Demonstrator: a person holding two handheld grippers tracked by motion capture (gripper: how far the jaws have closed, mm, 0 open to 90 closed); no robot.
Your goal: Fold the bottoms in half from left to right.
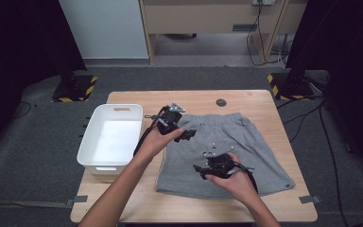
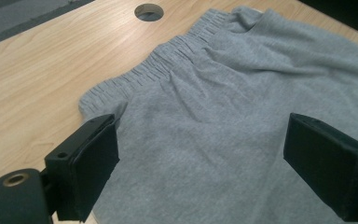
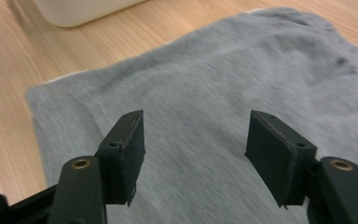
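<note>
High view: grey shorts [image 1: 222, 151] lie flat on the wooden table [image 1: 123, 203], just right of the white bin [image 1: 111, 137], whose inside looks bare. Left gripper [image 1: 189, 134] hovers over the shorts' upper left part, right gripper [image 1: 199, 169] over their lower middle; jaw tips hard to make out here. Left gripper view: jaws spread wide, nothing between them, waistband ahead, bare table beyond the shorts' edge. Right gripper view: blurred; jaws apart, gripping nothing, shorts' corner and bin base beyond.
</note>
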